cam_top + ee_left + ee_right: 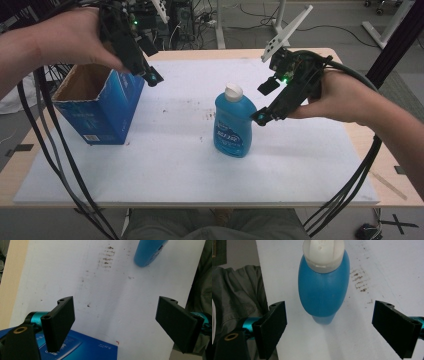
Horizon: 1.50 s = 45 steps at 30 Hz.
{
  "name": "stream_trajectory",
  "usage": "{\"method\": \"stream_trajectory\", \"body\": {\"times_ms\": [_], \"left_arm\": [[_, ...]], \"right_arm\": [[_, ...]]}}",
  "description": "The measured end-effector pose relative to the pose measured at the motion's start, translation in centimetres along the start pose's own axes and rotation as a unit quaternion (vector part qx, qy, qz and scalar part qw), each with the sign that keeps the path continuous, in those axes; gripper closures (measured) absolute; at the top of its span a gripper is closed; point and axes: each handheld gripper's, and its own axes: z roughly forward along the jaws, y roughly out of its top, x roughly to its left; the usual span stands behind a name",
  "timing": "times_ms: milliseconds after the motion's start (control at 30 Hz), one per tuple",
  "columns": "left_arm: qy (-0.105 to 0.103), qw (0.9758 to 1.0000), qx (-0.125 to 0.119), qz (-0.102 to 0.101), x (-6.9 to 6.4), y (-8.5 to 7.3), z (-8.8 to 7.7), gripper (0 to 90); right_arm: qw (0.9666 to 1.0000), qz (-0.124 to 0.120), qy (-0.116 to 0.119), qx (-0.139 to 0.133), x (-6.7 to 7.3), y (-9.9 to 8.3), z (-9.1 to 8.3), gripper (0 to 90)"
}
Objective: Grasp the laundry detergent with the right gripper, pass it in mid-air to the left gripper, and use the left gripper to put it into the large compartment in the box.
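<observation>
While the blue bottle [235,125] stands upright with its white cap [233,91] on, near the middle of the white sheet [175,165] covering the table [15,170], the right gripper [260,116] is held just beside its upper right shoulder, not touching. In the right gripper view the fingers [272,327] are wide apart, the bottle ahead and between them, nothing held. The left gripper [152,77] hangs over the near corner of the open blue carton [97,107], well apart from the bottle; its fingers [60,320] are likewise spread wide and empty. Brown smudges [108,257] mark the sheet near the bottle's base.
</observation>
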Motion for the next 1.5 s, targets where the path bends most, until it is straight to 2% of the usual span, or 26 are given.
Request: {"method": "stream_trajectory", "body": {"times_ms": [533, 1100, 1500], "left_arm": [[-0.002, 1.0, -0.004, 0.001, -0.1, 0.1, 0.1, 15.9], [-0.003, 1.0, -0.003, 0.002, -0.1, 0.2, 0.1, 15.9], [-0.003, 1.0, -0.002, 0.003, -0.2, 0.3, 0.1, 15.9]], "right_arm": [[0.9998, 0.011, -0.012, -0.013, 0.9, -0.8, 3.4, 12.1], [0.9988, 0.024, -0.027, -0.033, 1.0, -2.0, 5.4, 12.2], [0.9981, 0.028, -0.04, -0.038, 1.2, -1.9, 6.2, 12.5]]}}
